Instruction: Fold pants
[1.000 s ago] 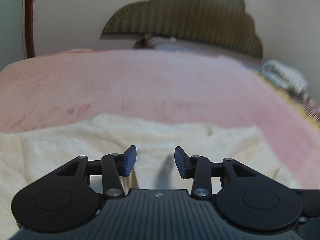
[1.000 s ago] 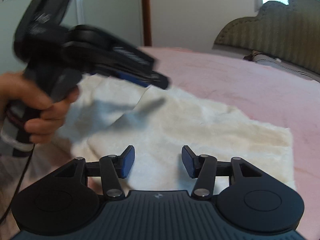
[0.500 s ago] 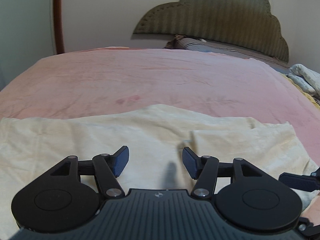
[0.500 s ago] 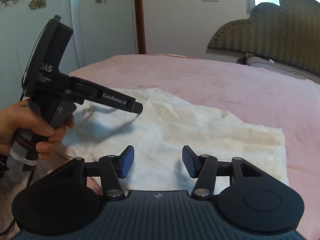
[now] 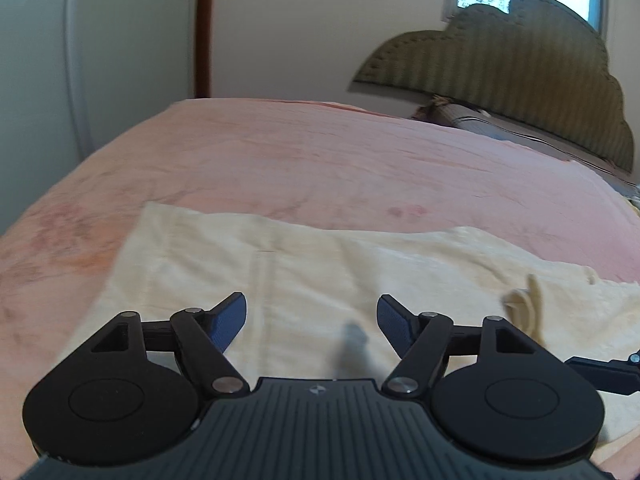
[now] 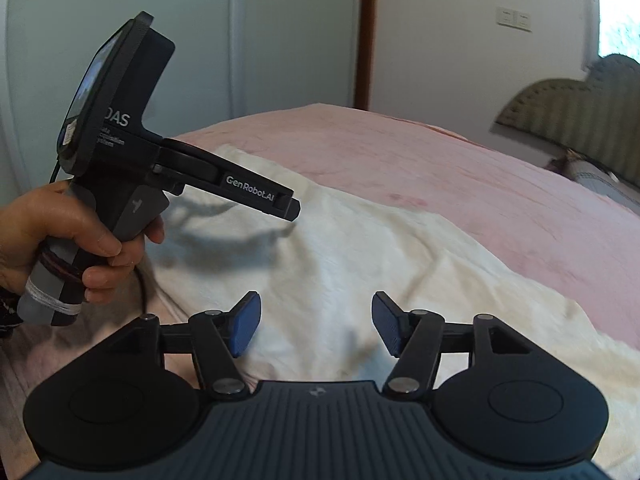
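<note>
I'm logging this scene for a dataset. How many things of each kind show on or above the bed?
Cream pants: 1
Pink bedspread: 1
Handheld grippers: 2, left gripper and right gripper, jaws opening, nothing between them
Hand: 1
Total: 5

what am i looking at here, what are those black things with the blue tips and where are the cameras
No robot here: a person carries a hand-held gripper in each hand, each with a wide-angle camera looking forward along its two blue-padded fingers. One picture is from the left hand-held gripper, the other from the right hand-held gripper. The right view also shows the left tool from the side, with the person's hand around its handle. Both hang above cream-coloured pants spread on a bed with a pink blanket; a padded headboard stands behind. Nothing is held: both sets of jaws are opening, with only air between the pads, and the cloth lies below them.
</note>
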